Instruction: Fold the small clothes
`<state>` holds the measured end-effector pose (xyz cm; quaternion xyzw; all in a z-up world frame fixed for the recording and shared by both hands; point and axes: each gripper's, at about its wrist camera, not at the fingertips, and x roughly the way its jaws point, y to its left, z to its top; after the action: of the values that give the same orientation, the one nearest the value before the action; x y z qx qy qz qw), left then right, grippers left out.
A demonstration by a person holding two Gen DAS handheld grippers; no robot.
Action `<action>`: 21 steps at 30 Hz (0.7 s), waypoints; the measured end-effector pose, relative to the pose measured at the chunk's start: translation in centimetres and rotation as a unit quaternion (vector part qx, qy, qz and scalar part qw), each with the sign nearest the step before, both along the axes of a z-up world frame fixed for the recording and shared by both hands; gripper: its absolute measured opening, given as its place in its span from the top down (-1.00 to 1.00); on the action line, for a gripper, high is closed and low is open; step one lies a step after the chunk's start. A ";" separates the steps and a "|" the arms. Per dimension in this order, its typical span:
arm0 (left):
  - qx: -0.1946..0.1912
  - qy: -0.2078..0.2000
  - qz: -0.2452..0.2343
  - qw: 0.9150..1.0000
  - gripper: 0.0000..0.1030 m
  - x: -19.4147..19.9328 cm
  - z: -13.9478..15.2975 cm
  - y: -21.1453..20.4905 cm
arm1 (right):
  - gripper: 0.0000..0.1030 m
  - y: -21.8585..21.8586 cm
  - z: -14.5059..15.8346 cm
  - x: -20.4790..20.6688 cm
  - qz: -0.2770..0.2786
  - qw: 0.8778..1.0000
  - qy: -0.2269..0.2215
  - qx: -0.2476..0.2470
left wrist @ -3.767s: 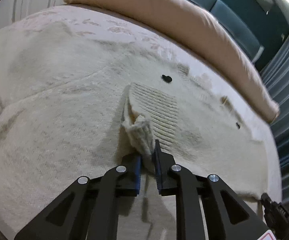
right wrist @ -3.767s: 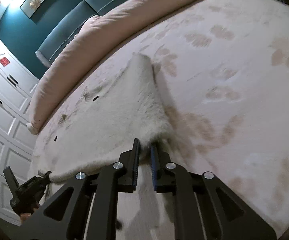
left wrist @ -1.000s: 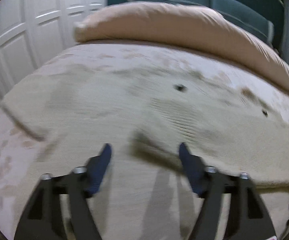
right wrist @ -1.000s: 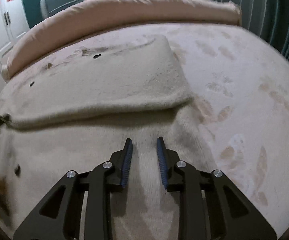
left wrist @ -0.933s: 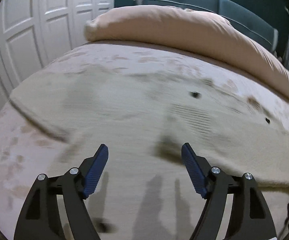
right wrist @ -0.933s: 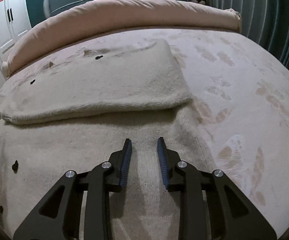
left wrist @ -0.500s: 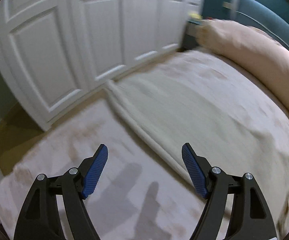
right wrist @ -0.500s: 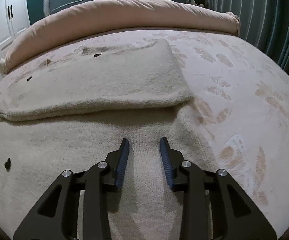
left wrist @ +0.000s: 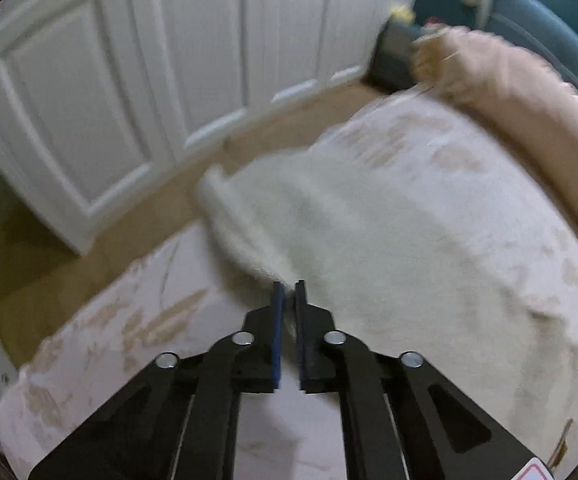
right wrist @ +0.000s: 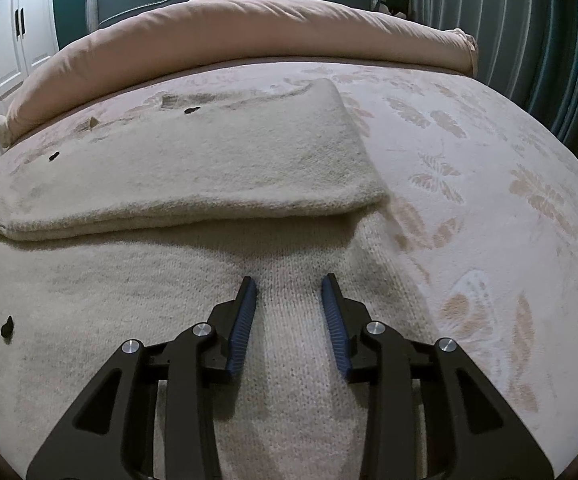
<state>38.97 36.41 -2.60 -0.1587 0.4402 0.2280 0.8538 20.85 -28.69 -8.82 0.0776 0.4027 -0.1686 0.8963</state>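
A cream knitted cardigan [right wrist: 193, 160] with small dark buttons lies on the bed, one part folded over the rest. In the right wrist view my right gripper [right wrist: 289, 286] is open and empty, its jaws just above the knit below the fold. In the left wrist view my left gripper [left wrist: 288, 286] is shut on the edge of the cardigan [left wrist: 369, 248] near the bed's left side. That view is blurred.
A rolled pink duvet [right wrist: 249, 28] lies along the head of the patterned bedspread [right wrist: 509, 184]. White wardrobe doors [left wrist: 129, 60] and brown floor [left wrist: 49, 264] lie beyond the bed's left edge. Striped curtains [right wrist: 529, 20] hang on the right.
My left gripper swung left toward the bed's edge and closed on the cardigan's edge. My right gripper opened wider and stayed over the knit.
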 end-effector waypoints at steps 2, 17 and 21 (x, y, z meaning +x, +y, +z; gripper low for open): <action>0.007 -0.031 -0.031 0.999 1.00 0.1 2.2 -2.2 | 0.35 -0.1 0.0 0.0 0.000 1.000 -0.002 0.003; 0.005 -0.023 -0.056 0.998 0.11 0.4 3.4 -10.9 | 0.35 -0.4 0.1 -0.2 -0.002 1.000 -0.008 0.015; 0.033 0.008 0.008 0.999 -0.23 0.5 1.3 -4.4 | 0.35 -0.5 0.0 -0.3 -0.002 1.000 -0.011 0.019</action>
<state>39.52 32.01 -1.26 -0.1319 0.4378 0.2501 0.8534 20.59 -29.17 -8.79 0.0975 0.3956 -0.1617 0.8988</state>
